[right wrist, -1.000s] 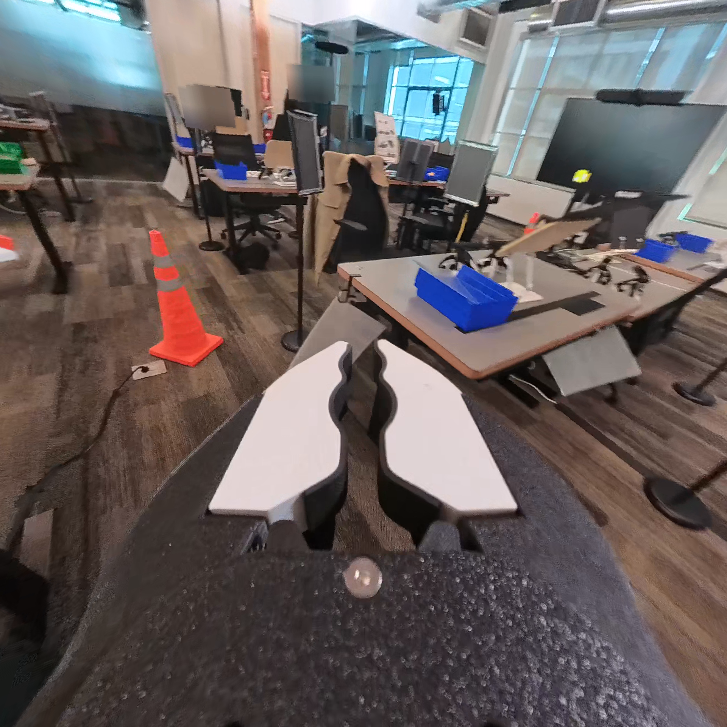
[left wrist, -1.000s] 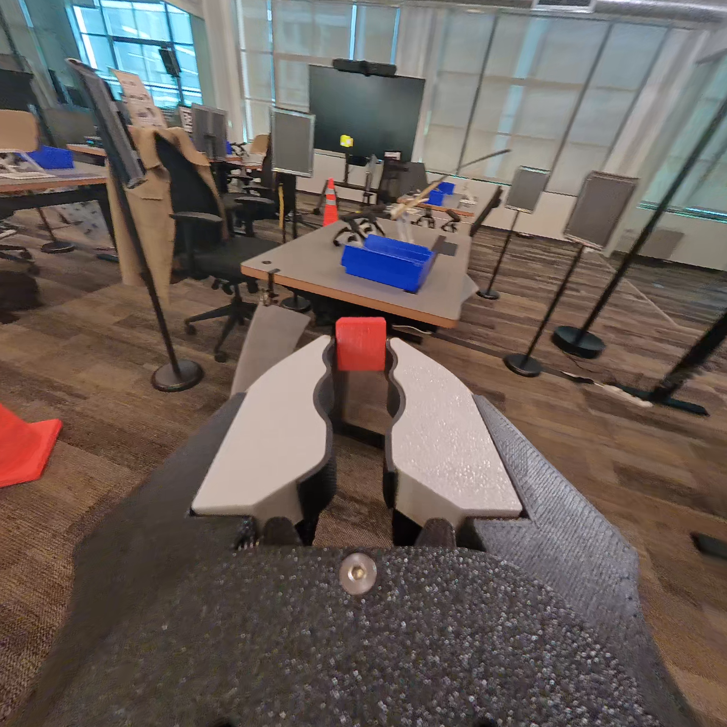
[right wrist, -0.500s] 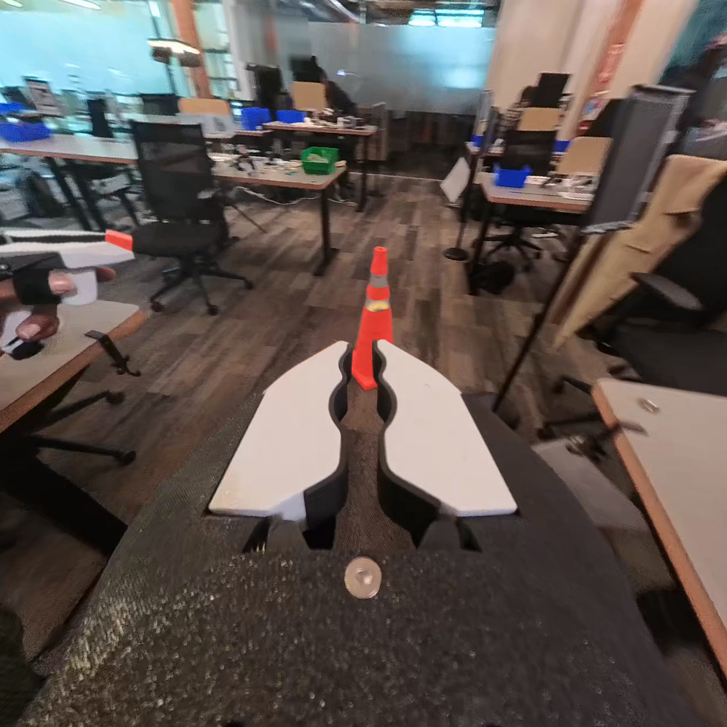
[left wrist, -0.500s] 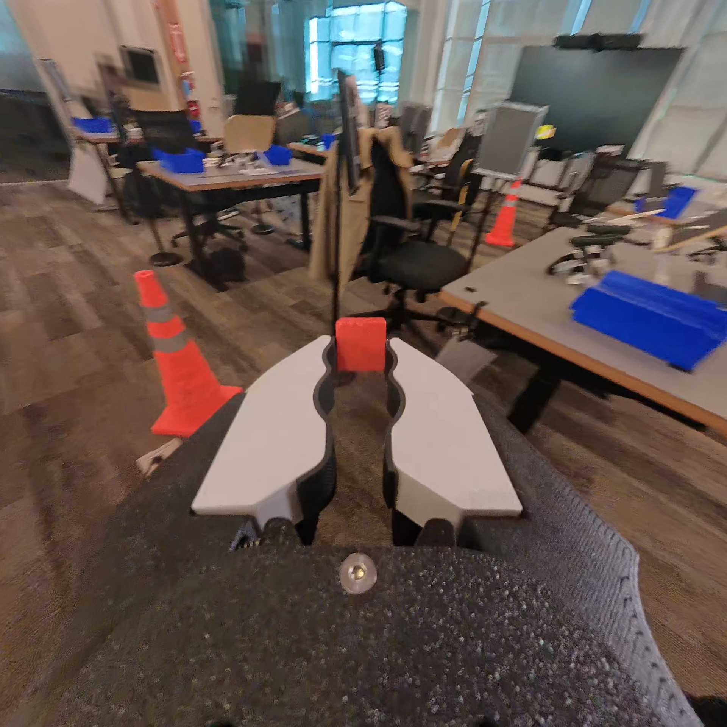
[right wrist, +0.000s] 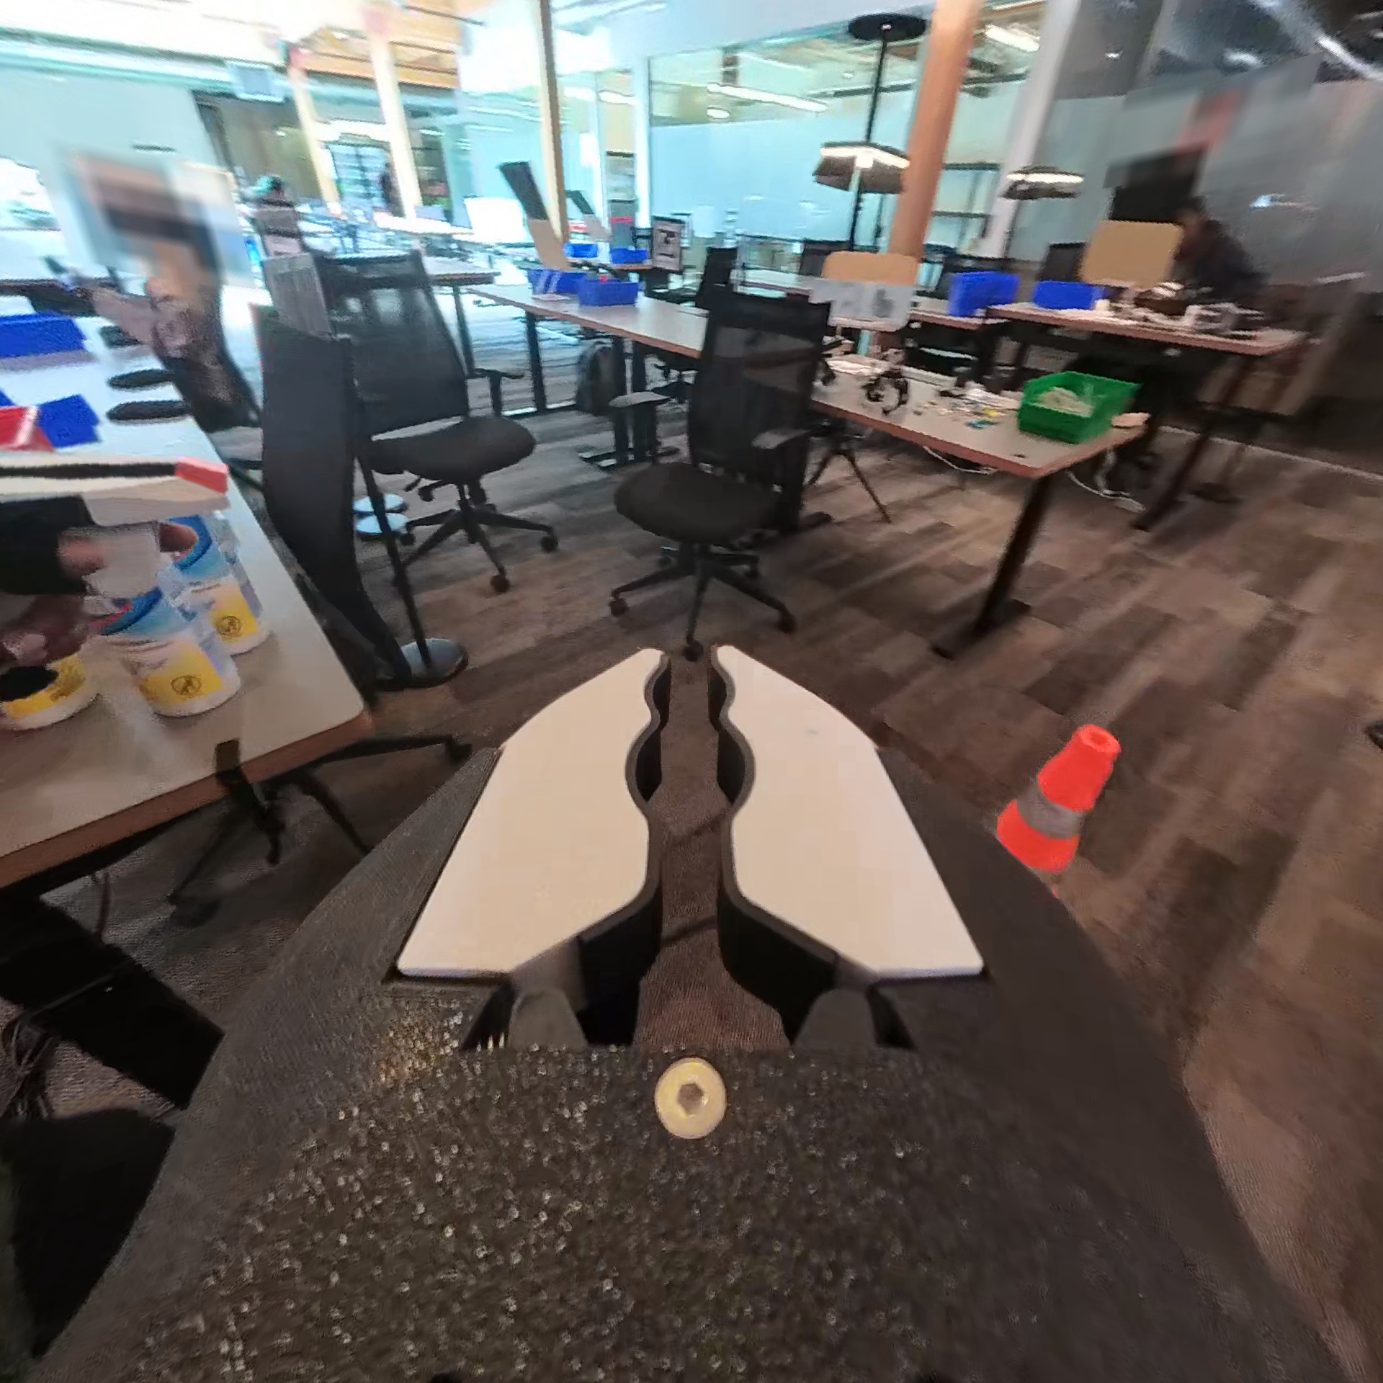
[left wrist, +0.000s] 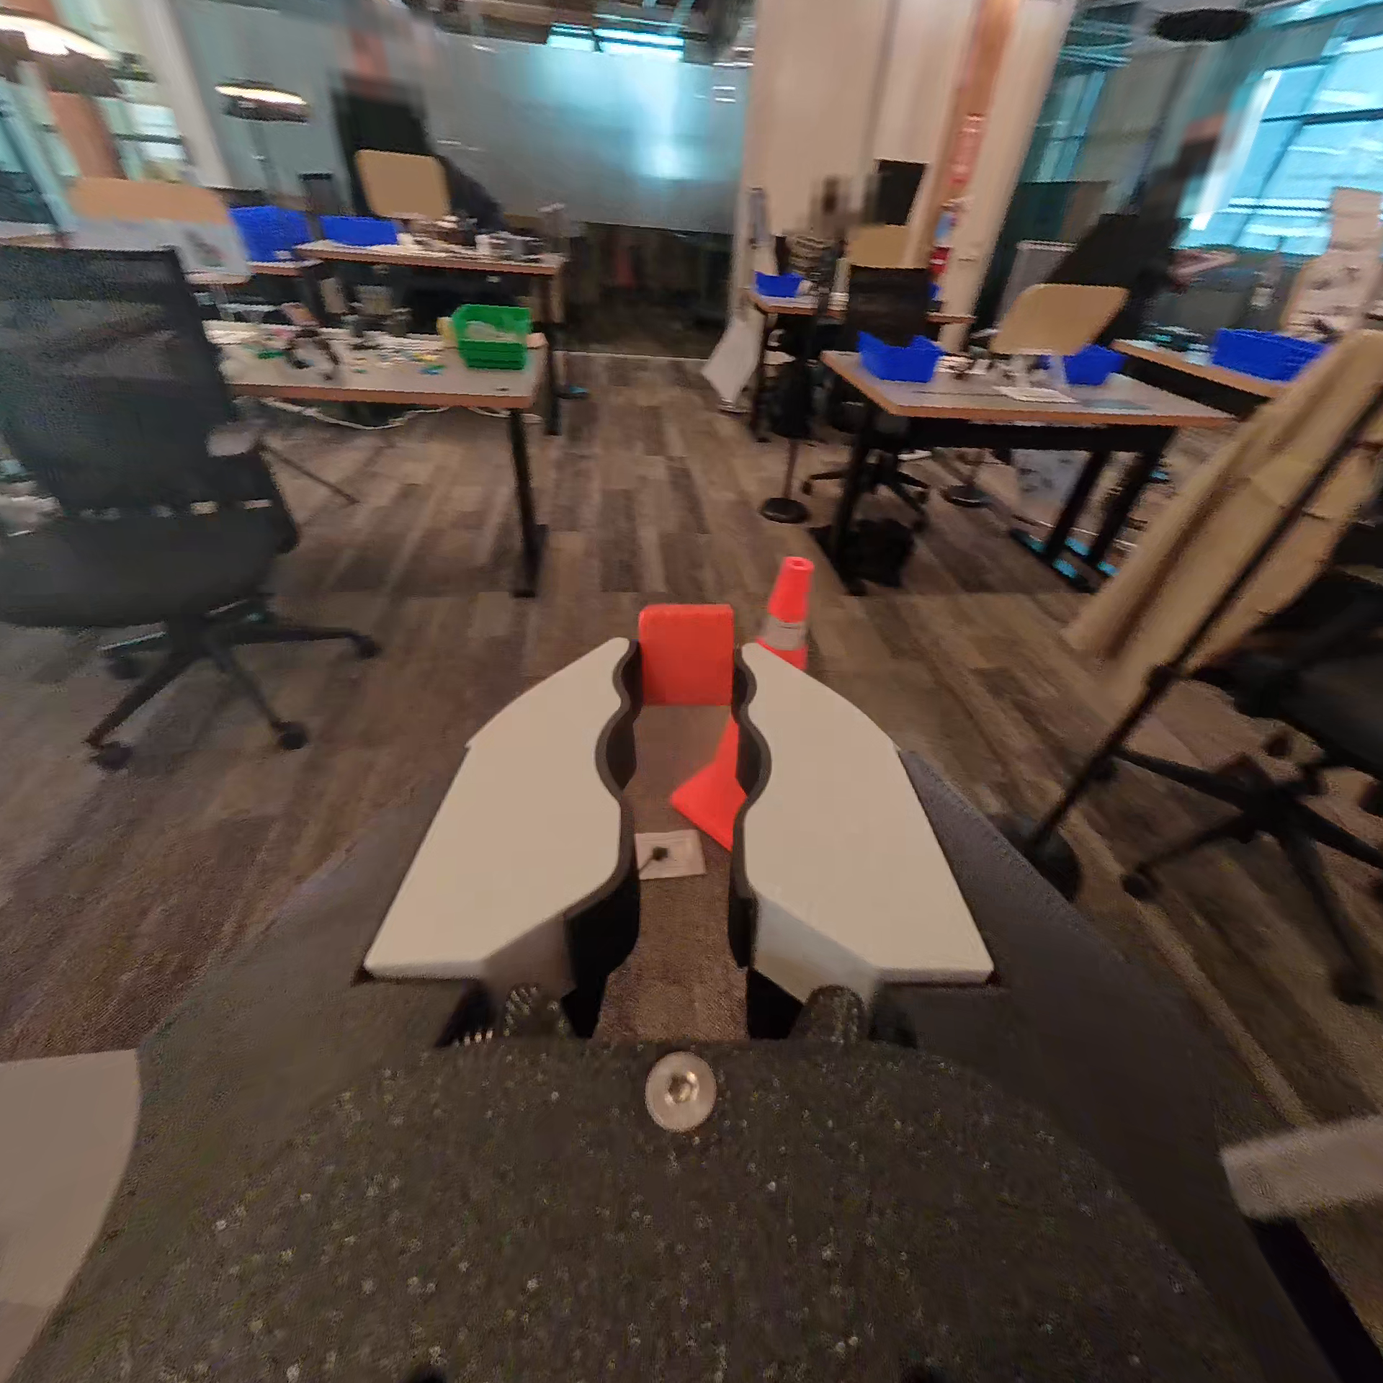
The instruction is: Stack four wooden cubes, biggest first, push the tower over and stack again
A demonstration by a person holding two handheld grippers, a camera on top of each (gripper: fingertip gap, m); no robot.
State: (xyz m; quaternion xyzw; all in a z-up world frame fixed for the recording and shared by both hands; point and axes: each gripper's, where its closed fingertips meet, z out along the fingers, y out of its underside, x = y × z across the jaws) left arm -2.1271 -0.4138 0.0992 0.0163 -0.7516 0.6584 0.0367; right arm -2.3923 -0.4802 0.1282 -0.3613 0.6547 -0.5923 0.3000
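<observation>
Open-plan office w/ desks, chairs, wood-look floor. Left gripper (left wrist: pixel 686 658) held above floor, fingertips (left wrist: pixel 569 696) clamped on small red block (left wrist: pixel 685 655), both pads pressed on its sides; block upright at very tip of jaws, sticking up past them. Beyond and just right of block: orange traffic cone (left wrist: pixel 778 651) on floor, its base seen through gap between fingers; white floor outlet plate (left wrist: pixel 668 853) beside cone base. Black office chair (left wrist: pixel 135 479) at left; desk w/ green bin (left wrist: pixel 490 346) behind it; desk w/ blue bins (left wrist: pixel 896 358) at right; tan coat (left wrist: pixel 1227 509) draped on chair at far right.

Right gripper (right wrist: pixel 688 662) also above floor, fingers (right wrist: pixel 584 808) nearly together w/ narrow slit between, nothing gripped, only carpet seen through slit. Nearest: black chair (right wrist: pixel 718 479) straight ahead, orange cone (right wrist: pixel 1063 801) to right, well apart from fingers. At left, table edge (right wrist: pixel 224 756) w/ white wipe canisters (right wrist: pixel 179 658), yellow labels. Left gripper w/ red block (right wrist: pixel 202 473) visible at far left above that table, held by a person's hand (right wrist: pixel 45 584). Green bin (right wrist: pixel 1078 404) on far desk at right.
</observation>
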